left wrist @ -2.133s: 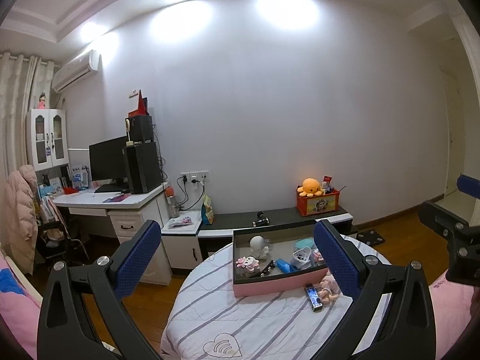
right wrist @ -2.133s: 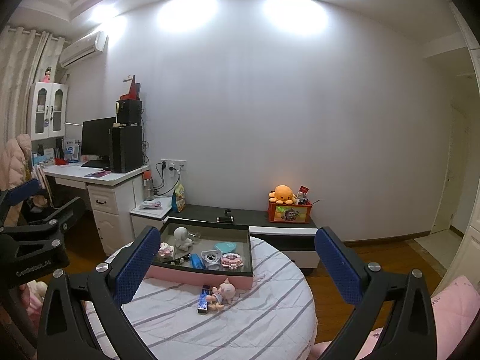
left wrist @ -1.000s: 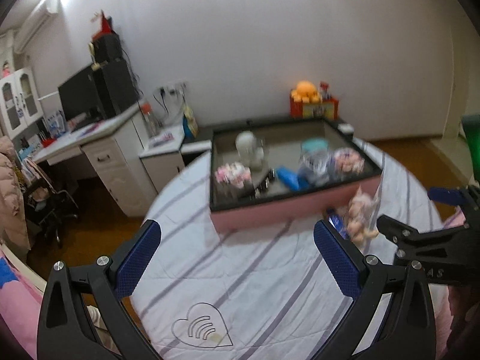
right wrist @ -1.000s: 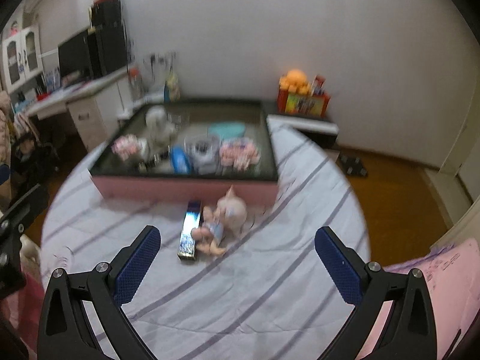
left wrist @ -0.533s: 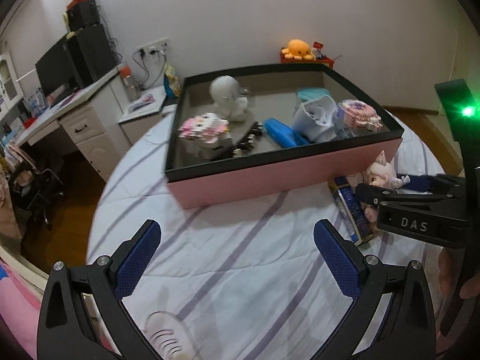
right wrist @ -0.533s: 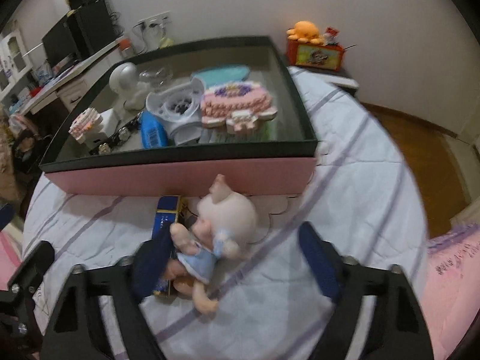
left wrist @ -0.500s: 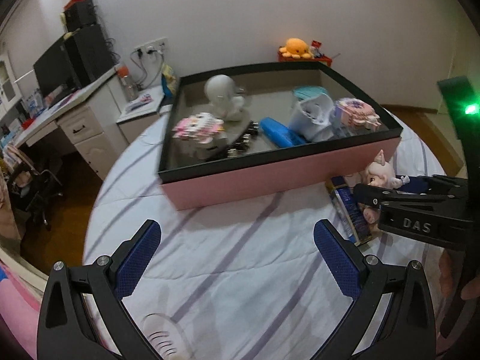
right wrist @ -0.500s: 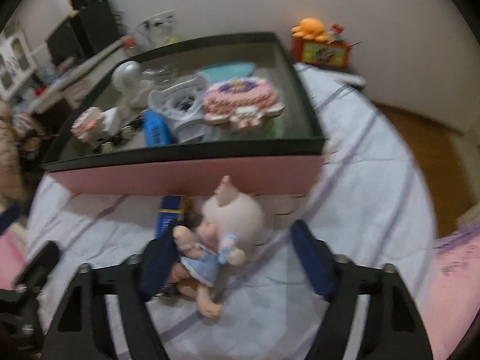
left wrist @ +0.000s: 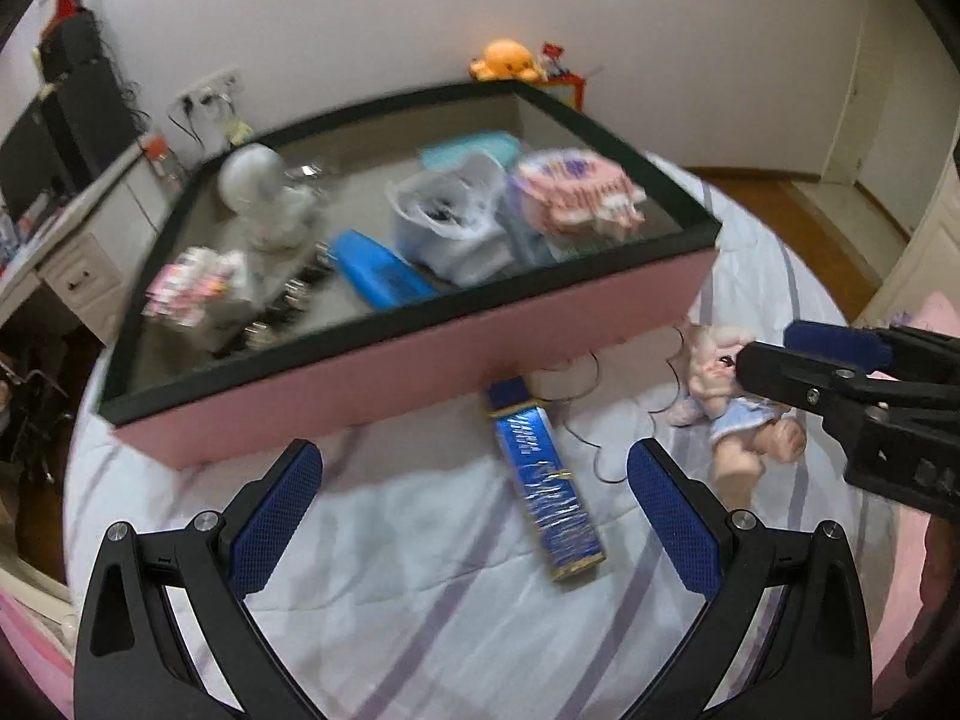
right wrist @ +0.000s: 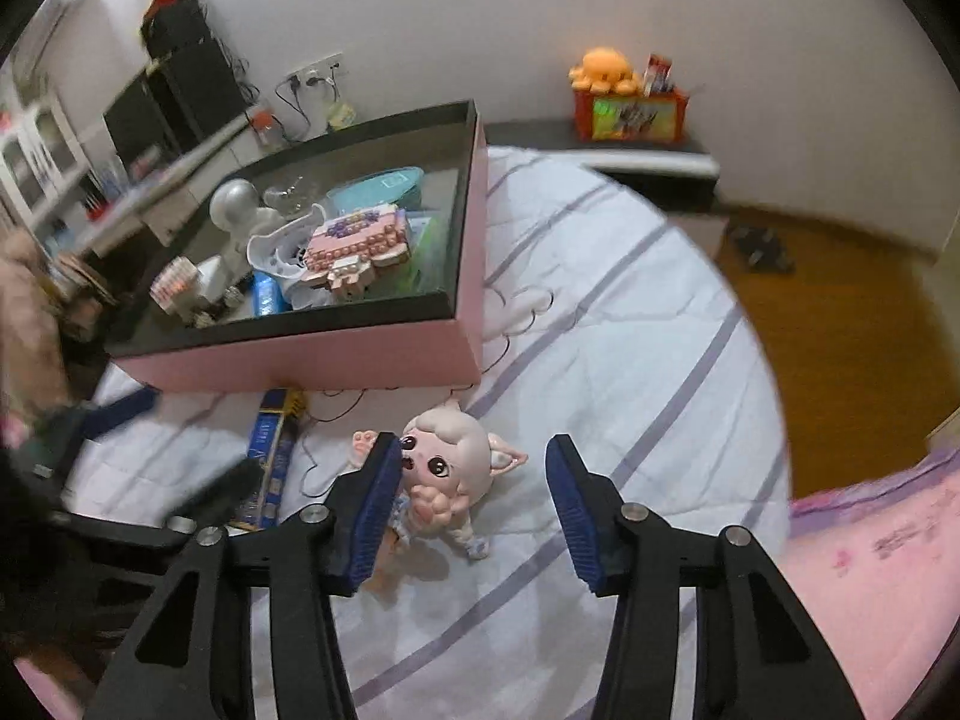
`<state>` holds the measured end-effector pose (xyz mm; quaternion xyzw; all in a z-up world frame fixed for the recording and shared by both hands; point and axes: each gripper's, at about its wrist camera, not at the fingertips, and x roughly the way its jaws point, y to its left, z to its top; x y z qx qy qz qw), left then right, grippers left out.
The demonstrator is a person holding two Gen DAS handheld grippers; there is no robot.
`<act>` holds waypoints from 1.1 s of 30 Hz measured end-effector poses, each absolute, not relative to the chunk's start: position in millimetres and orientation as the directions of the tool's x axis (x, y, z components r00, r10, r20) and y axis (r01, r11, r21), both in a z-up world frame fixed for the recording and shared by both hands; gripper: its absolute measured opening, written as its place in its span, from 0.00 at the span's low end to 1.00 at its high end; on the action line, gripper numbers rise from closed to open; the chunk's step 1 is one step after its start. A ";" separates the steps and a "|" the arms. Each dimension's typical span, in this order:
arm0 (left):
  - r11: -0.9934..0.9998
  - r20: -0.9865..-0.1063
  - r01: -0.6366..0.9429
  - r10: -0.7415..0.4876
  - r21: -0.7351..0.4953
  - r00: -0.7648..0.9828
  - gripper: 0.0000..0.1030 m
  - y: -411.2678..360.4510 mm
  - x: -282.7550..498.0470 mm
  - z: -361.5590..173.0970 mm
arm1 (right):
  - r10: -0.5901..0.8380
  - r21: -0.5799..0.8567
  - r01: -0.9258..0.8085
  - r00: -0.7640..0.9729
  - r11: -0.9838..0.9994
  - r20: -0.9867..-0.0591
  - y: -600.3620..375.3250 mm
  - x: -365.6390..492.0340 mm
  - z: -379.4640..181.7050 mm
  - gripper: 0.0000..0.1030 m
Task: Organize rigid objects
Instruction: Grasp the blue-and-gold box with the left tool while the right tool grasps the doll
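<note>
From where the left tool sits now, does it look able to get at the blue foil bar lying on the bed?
Probably yes. The blue foil bar lies bare on the bedspread, just ahead of the open left tool; nothing covers it, and the right tool is off at the doll.

Round striped bed bears pink box; blue packet; doll.

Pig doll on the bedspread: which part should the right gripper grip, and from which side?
Grip the pig doll across its round head, coming from above along the current line. The head is its widest, firmest part and already sits between the closing fingers of the right gripper; the limbs are thin and splayed. The right pad does not yet touch it, so it is not yet held.
</note>
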<state>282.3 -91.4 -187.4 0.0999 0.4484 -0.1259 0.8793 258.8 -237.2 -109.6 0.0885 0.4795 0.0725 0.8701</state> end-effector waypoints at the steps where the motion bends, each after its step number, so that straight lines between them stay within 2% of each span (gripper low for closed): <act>1: 0.949 -0.824 0.305 -0.108 0.082 0.556 1.00 -95.8 286.1 -193.9 | 0.221 0.227 -0.055 0.526 0.972 -0.821 -235.1 259.9 -111.2 0.52; 3: 0.948 -0.831 0.298 -0.073 0.114 0.551 1.00 -99.8 291.0 -202.5 | 0.231 0.231 -0.067 0.532 0.971 -0.814 -228.3 261.9 -112.4 0.56; 5: 0.951 -0.835 0.296 -0.087 0.093 0.543 1.00 -98.0 294.9 -208.2 | 0.252 0.251 -0.076 0.526 0.965 -0.812 -224.4 263.6 -114.4 0.60; 7: 0.954 -0.842 0.295 -0.115 0.055 0.527 0.97 -91.2 295.9 -208.2 | 0.302 0.307 -0.072 0.487 0.949 -0.819 -223.5 266.6 -121.3 0.72; 9: 0.954 -0.840 0.298 -0.128 0.042 0.528 0.89 -84.3 295.2 -207.7 | 0.349 0.356 -0.070 0.439 0.932 -0.828 -216.9 271.6 -132.8 0.77; 11: 0.951 -0.838 0.308 -0.148 0.026 0.526 0.81 -79.2 293.4 -206.0 | 0.295 0.286 -0.093 0.469 0.954 -0.832 -200.6 272.4 -133.3 0.78; 13: 0.945 -0.833 0.325 -0.162 0.023 0.530 0.70 -78.4 291.0 -204.8 | 0.250 0.228 -0.106 0.481 0.968 -0.840 -187.8 275.3 -135.0 0.76; 14: 0.943 -0.832 0.331 -0.169 0.019 0.529 0.60 -78.3 289.6 -204.0 | 0.246 0.215 -0.119 0.486 0.969 -0.839 -184.0 275.1 -134.7 0.71; 15: 0.943 -0.830 0.334 -0.172 0.018 0.530 0.47 -78.2 288.1 -202.7 | 0.268 0.231 -0.136 0.481 0.963 -0.834 -181.3 275.0 -134.0 0.55; 16: 0.942 -0.829 0.335 -0.175 0.016 0.532 0.38 -77.6 287.6 -201.1 | 0.301 0.261 -0.150 0.470 0.954 -0.830 -180.3 274.9 -133.4 0.46; 17: 0.943 -0.831 0.333 -0.173 0.016 0.529 0.23 -76.4 287.4 -200.4 | 0.298 0.259 -0.146 0.467 0.955 -0.832 -180.0 273.5 -132.9 0.46; 18: 0.943 -0.831 0.332 -0.177 0.009 0.527 0.20 -75.1 287.4 -199.3 | 0.293 0.254 -0.145 0.469 0.956 -0.833 -179.3 273.3 -132.9 0.46; 22: 0.944 -0.834 0.330 -0.199 -0.021 0.515 0.20 -64.4 287.1 -197.3 | 0.282 0.245 -0.139 0.470 0.959 -0.836 -178.0 271.4 -131.8 0.46; 33: 0.958 -0.817 0.287 -0.173 -0.009 0.550 0.20 -50.5 269.9 -183.1 | 0.253 0.238 -0.096 0.512 0.966 -0.821 -183.9 257.0 -112.5 0.46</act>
